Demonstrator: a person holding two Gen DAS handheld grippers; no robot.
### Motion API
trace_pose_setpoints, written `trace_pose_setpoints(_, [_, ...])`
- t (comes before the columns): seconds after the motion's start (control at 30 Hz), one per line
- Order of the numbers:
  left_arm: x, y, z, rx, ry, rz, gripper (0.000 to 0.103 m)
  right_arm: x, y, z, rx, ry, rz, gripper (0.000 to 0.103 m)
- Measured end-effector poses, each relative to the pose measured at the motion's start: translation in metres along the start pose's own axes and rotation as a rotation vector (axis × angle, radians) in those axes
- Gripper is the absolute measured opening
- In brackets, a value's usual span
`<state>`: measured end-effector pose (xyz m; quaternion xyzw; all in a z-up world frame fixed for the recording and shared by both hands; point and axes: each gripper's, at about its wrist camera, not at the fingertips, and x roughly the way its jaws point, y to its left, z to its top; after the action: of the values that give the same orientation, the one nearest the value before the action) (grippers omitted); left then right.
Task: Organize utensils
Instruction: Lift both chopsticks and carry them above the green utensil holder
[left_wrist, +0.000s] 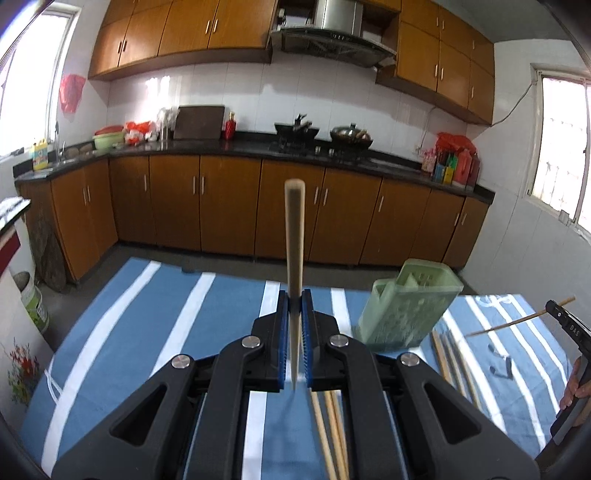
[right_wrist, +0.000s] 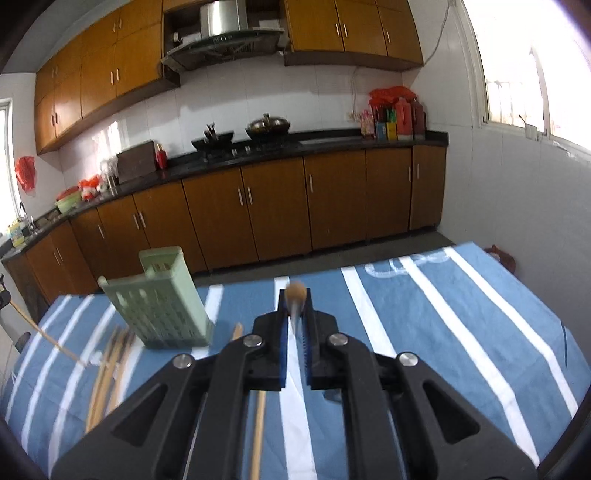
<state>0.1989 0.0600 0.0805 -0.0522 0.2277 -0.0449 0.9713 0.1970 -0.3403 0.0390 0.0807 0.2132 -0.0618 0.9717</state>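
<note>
Each gripper has one wooden chopstick pinched between its blue pads. In the left gripper (left_wrist: 294, 306) the jaws are closed tight on a chopstick (left_wrist: 294, 236) that stands nearly upright, its blunt end high above the fingers and its thin tip poking down below them. In the right gripper (right_wrist: 295, 314) the jaws are likewise clamped on a second chopstick (right_wrist: 296, 293), which points almost straight at the lens, so only its round butt end and a blurred length of shaft can be made out.

The landmark here is the pale green slotted utensil holder (left_wrist: 408, 306), standing on the table; a few stick tips seem to show in its open top, though I cannot tell for certain. The left gripper is just to its left, the right gripper to its right and a little nearer me. At the holder's foot, on the side toward the right gripper, a bunch of loose chopsticks (left_wrist: 452, 363) lies flat on the cloth. More loose sticks (left_wrist: 330, 432) lie under the left gripper, nearer than the holder.

All this sits on a blue tablecloth with white stripes (right_wrist: 461, 332). Beyond the holder runs a row of brown wooden cabinets (left_wrist: 229, 206) under a dark countertop (left_wrist: 251, 146), with two woks (left_wrist: 351, 134) on the stove.
</note>
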Motion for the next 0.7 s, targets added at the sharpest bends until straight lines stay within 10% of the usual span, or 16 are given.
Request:
trace_pose_setpoints(0.3, [-0.021,-0.033,0.064,-0.002,-0.187,-0.055,0.008,-0.030,0.034,0.084,0.033,-0.175,0.195,0.007])
trace_pose_setpoints(0.7, [0.002,-0.079,0.084,-0.067,-0.283,-0.147,0.008,-0.007,0.067,0.096,0.000,-0.044,0.353,0.007])
